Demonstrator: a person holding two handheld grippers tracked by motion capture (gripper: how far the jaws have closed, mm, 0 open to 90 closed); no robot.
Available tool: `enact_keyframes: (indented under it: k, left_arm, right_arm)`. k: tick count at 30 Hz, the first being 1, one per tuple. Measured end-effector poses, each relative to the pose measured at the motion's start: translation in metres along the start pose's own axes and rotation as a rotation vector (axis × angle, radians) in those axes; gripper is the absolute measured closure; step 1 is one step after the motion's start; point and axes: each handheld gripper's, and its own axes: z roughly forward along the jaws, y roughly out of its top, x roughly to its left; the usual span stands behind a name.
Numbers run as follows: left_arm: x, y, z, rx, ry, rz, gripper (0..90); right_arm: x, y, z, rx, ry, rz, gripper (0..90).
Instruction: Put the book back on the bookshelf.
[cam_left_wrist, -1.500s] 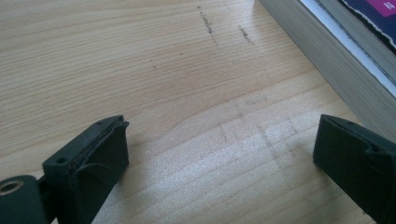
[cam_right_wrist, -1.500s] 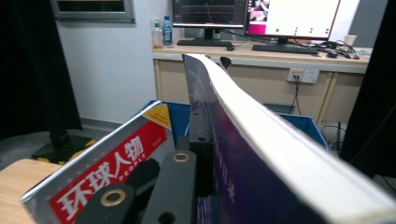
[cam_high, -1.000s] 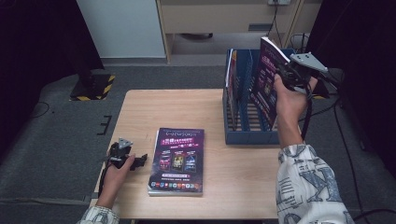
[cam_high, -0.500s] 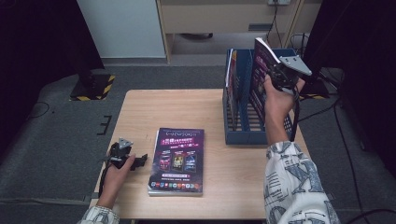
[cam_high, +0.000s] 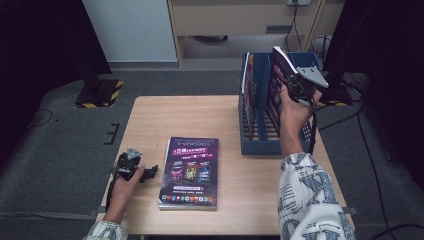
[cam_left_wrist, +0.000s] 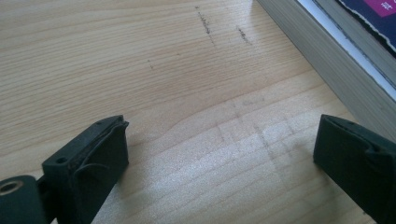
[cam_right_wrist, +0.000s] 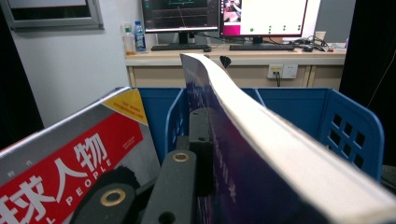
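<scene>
Purple-covered book (cam_high: 278, 75) sits pinched in the right gripper (cam_high: 296, 82), held tilted above the blue rack (cam_high: 272, 145) at the far right of the wood table (cam_high: 200, 120). Seen from the right gripper view, one black jaw presses flat vs. the dark cover while the white page block (cam_right_wrist: 299, 154) runs away over the rack's slots; other jaw is hidden behind the book. Just left of that gripper a red-and-grey magazine (cam_right_wrist: 70, 163) stands in the rack, leaning. Beyond the rack: a desk w/ monitors (cam_right_wrist: 224, 16) and bottles (cam_right_wrist: 133, 37).

Left gripper (cam_high: 131, 167) rests low on the table near the front-left corner, jaws spread wide w/ bare wood between them, gripping nothing. Just to its right lies a second book (cam_high: 190, 172), flat, cover up, its page edge close to the right-hand jaw in the left gripper view but not touching. Person's patterned sleeve (cam_high: 310, 200) reaches toward the rack.
</scene>
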Motion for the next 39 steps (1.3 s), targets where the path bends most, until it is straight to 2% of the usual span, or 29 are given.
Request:
enact_keyframes:
  k: [11,20,39]
  left_arm:
    - [0.000,0.000,0.000,0.005,0.000,0.007,2.2]
    - [0.000,0.000,0.000,0.006,-0.001,0.007,2.2]
    - [-0.001,0.001,0.000,0.004,-0.002,0.007,2.0]
  right_arm:
    - [-0.006,-0.008,0.002,0.000,-0.003,0.014,82.4]
    - [-0.005,-0.018,0.007,0.013,0.003,0.022,82.4]
    - [-0.005,-0.025,0.011,0.009,0.007,0.020,82.4]
